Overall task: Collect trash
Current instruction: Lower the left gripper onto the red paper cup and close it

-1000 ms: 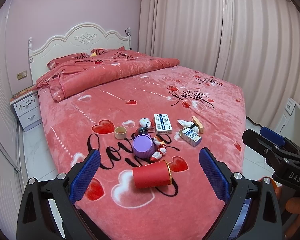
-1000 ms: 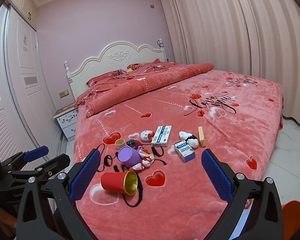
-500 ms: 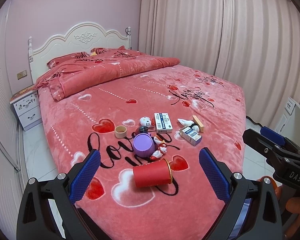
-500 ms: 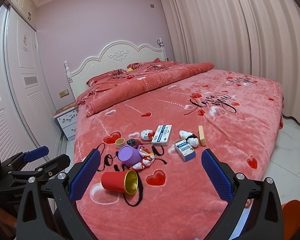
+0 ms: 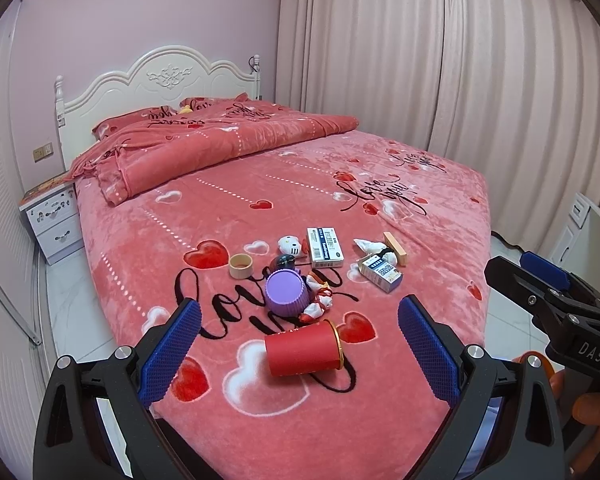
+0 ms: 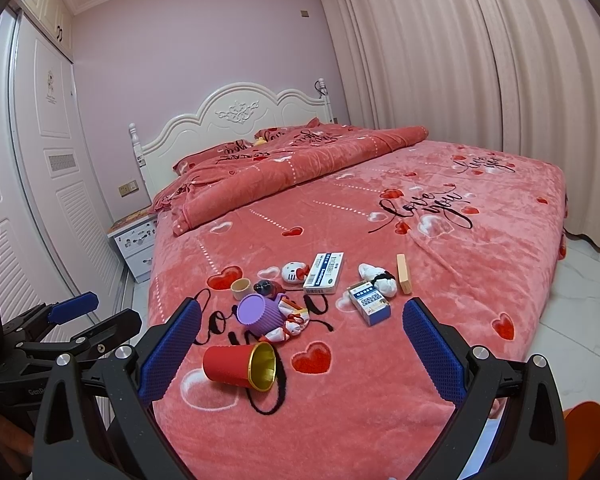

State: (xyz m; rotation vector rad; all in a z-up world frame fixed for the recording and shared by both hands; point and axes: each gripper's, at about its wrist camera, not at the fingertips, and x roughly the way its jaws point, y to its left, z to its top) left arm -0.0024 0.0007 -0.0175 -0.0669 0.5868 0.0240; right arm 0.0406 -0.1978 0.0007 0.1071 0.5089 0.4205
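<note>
A red paper cup point(image 5: 302, 349) lies on its side on the pink bed point(image 5: 260, 184), also in the right wrist view point(image 6: 238, 365). Behind it lie a purple cup point(image 5: 285, 293), crumpled red-white wrappers point(image 5: 318, 298), a tape roll point(image 5: 241, 266), two medicine boxes point(image 5: 325, 247) point(image 5: 381, 273), a tissue wad point(image 5: 369, 245) and a wooden block point(image 5: 395, 248). My left gripper point(image 5: 299, 354) is open and empty, just short of the red cup. My right gripper point(image 6: 299, 354) is open and empty, held back from the bed's foot.
A Hello Kitty toy point(image 5: 290, 245) and a dark round object point(image 5: 283, 261) lie among the items. A folded quilt point(image 5: 220, 144) covers the bed's head. A white nightstand point(image 5: 54, 220) stands at the left, curtains point(image 5: 460, 60) at the right. An orange object point(image 6: 586, 428) sits on the floor.
</note>
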